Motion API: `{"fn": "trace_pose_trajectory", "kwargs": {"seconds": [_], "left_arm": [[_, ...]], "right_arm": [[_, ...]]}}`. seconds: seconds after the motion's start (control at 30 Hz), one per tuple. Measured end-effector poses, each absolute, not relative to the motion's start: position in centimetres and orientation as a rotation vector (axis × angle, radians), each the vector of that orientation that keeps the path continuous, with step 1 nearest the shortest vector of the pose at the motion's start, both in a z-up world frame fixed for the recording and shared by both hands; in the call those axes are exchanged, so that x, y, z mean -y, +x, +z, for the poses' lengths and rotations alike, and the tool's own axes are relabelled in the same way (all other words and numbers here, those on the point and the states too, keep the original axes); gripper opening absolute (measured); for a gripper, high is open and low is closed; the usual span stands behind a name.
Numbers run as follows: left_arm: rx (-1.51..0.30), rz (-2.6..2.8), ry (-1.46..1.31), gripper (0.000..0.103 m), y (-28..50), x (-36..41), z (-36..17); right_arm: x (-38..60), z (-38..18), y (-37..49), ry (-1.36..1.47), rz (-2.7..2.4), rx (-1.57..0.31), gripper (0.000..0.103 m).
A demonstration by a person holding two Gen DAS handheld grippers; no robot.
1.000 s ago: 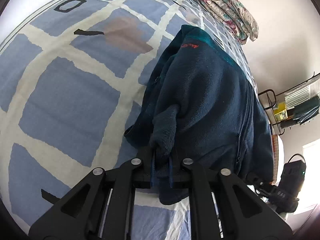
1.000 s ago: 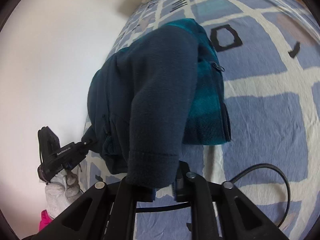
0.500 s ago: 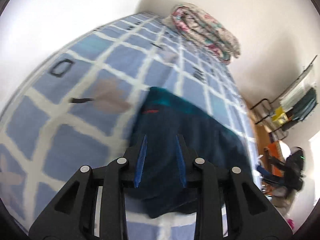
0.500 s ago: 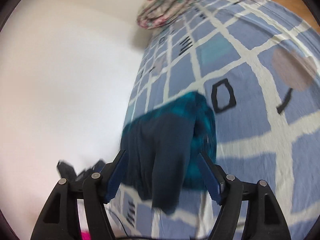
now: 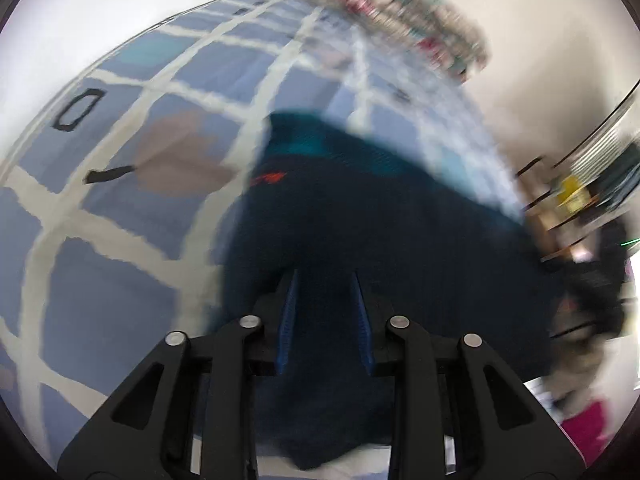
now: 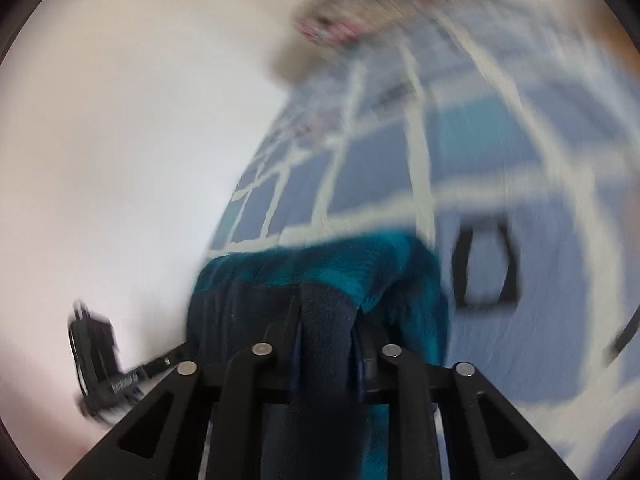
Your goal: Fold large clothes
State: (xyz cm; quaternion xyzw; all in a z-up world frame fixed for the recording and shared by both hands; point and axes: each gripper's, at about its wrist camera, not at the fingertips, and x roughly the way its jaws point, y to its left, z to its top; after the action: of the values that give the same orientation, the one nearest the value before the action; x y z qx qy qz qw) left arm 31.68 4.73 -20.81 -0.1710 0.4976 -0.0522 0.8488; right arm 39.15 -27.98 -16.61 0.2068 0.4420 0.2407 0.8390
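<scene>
- Two hand-held black grippers work over one dark navy fleece jacket with a teal collar band (image 5: 380, 240), which lies bunched on the bed's blue-and-cream checked cover (image 5: 120, 280); in the left wrist view it fills the lower centre of the frame.
- Left gripper (image 5: 325, 320): its blue-padded fingers (image 5: 286, 320) stand apart with a clear gap, and navy fleece shows through that gap. Both views are motion-blurred, so whether the pads touch cloth cannot be told; they look spread and empty, poised above the garment, probably lining up on a fresh edge.
- Right gripper (image 6: 326, 344): a thick roll of navy fleece, likely a sleeve or hem, passes between its fingers (image 6: 366, 344) and hangs toward the bottom of the frame. The fingers seem pressed against it on both sides, which reads as a hold meant to carry that part across the body of the jacket.
- Teal collar (image 6: 340, 256) sits at the far end of the garment in the right wrist view, middle of the frame, so the folding seems to run from the near edge toward the collar.
- Rolled floral quilt (image 5: 408, 16) rests at the bed's far end, upper right in the left wrist view, well apart from the jacket and out of the way.
- Cluttered shelving (image 5: 580, 184) blurs at the right edge.
</scene>
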Motion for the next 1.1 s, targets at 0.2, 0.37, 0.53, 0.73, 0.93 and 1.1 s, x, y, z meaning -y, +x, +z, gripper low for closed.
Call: {"fn": "trace_pose_trajectory", "kwargs": {"seconds": [0.2,0.37,0.53,0.73,0.93,1.1], "left_arm": [[-1.049,-0.118,-0.320,0.022,31.5,-4.8,-22.9],[-0.988,-0.093,-0.351,0.022,30.6,-5.6,-20.7],[-0.896,-0.116,-0.322,0.022,31.6,-4.9,-17.8],[-0.949,-0.096,-0.275,0.022,35.0,-4.8,-20.4],[-0.980,-0.092,-0.251,0.029,36.1,-5.0,-23.6],[-0.968,-0.089,-0.252,0.029,34.8,-5.5,-21.8]], "right_arm": [[27.5,-20.5,39.4,0.291,0.367,-1.027,0.029],[29.0,-15.9,38.6,0.245,0.280,-0.968,0.043],[27.9,-12.9,37.1,0.239,0.344,-0.863,0.043],[23.0,-16.0,36.4,0.191,0.466,-0.961,0.041],[21.3,-21.2,34.0,0.098,0.432,-1.011,0.037],[22.7,-18.5,32.9,0.140,0.443,-1.010,0.037]]}}
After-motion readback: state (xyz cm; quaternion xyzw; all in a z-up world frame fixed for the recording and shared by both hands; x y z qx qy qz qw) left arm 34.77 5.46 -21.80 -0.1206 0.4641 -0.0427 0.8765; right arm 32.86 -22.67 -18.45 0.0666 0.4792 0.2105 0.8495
